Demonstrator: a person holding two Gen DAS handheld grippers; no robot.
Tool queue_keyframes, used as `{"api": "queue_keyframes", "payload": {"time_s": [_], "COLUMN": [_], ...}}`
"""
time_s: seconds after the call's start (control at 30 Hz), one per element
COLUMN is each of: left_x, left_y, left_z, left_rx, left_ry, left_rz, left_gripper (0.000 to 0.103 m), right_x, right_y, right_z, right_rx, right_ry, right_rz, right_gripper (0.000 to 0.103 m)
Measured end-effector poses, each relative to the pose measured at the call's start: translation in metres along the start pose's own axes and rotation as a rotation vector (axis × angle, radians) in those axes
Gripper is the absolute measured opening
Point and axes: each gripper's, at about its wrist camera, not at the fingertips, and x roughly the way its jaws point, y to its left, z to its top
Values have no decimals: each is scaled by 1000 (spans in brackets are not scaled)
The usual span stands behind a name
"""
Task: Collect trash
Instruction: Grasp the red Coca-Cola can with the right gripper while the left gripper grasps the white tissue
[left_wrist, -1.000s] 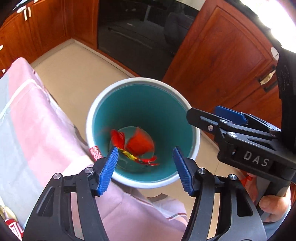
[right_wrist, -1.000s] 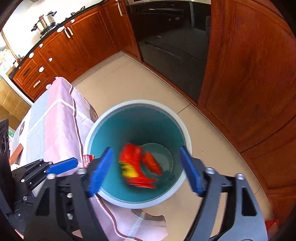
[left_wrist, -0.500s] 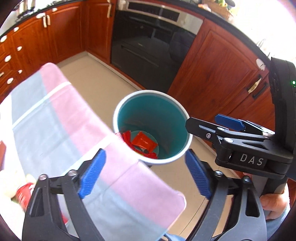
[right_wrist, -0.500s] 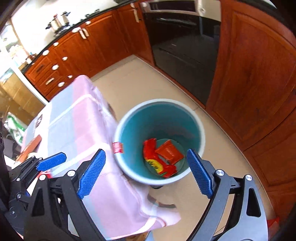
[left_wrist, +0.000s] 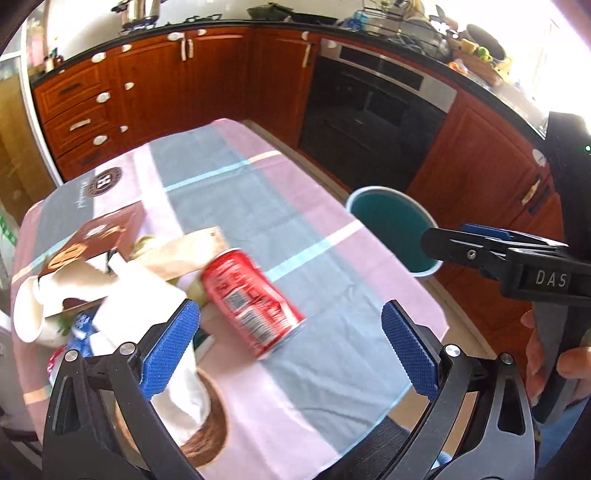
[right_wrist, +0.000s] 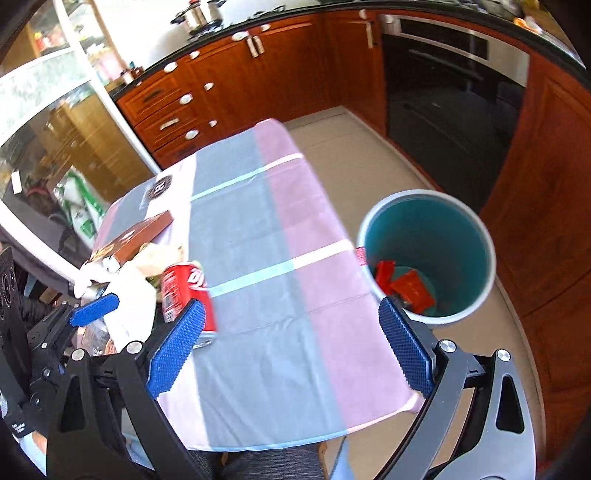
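A red soda can (left_wrist: 251, 299) lies on its side on the table's pink and grey cloth (left_wrist: 277, 206), beside crumpled white paper (left_wrist: 144, 306), a tan paper piece (left_wrist: 184, 251) and a brown box (left_wrist: 92, 236). My left gripper (left_wrist: 288, 314) hovers over the can, jaws opening, nothing held. My right gripper (right_wrist: 291, 310) hangs above the cloth (right_wrist: 277, 258), jaws opening and empty; the can (right_wrist: 184, 291) sits near its left finger. The teal bin (right_wrist: 443, 236) with a white rim stands on the floor at the table's right edge, with red wrappers (right_wrist: 406, 286) at its bottom.
Wooden cabinets (left_wrist: 147, 85) and a black oven (left_wrist: 369, 110) ring the tiled floor (right_wrist: 351, 155). A hand (left_wrist: 546, 354) holds the right gripper's handle at the right. A glass door (right_wrist: 55, 129) stands behind the table on the left.
Both grippers have drawn back from above the bin and swung left over the table, and their jaws have spread wider. The red wrappers, blurred in the first frames, now lie in the bin.
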Motion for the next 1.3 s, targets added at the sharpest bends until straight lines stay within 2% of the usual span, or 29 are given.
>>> {"api": "queue_keyframes", "payload": {"time_s": [0.13,0.23,0.53,0.67,0.7,0.73,0.77,1.0,1.3], "left_x": [-10,-6,11,16,16,17,17,24,40], "left_y": [47,68,95,97,98,98,97,92,78], "left_z": [-21,-32,-47,-47,-46,-46,-46,-42,-42], "left_rx": [-89,-118,-163,-174,-179,-182,-183,-185,-157], "left_ry": [-5,4,33,37,38,38,38,43,76], "left_rz": [20,23,19,24,22,19,17,4,56], "left_gripper": [99,99,99,99,99,99,99,98,67], "right_x": [20,41,111,125,126,127,128,120,108], "right_y": [36,57,96,102,103,103,102,90,69], "right_z": [-8,-15,-22,-25,-25,-24,-24,-30,-45], "right_rx": [-47,-81,-108,-118,-123,-125,-121,-101,-65], "right_ry": [50,85,204,218,212,213,221,210,221], "right_rz": [31,54,113,139,144,153,165,175,183], "right_gripper": [91,91,91,90,82,69,61,60,60]}}
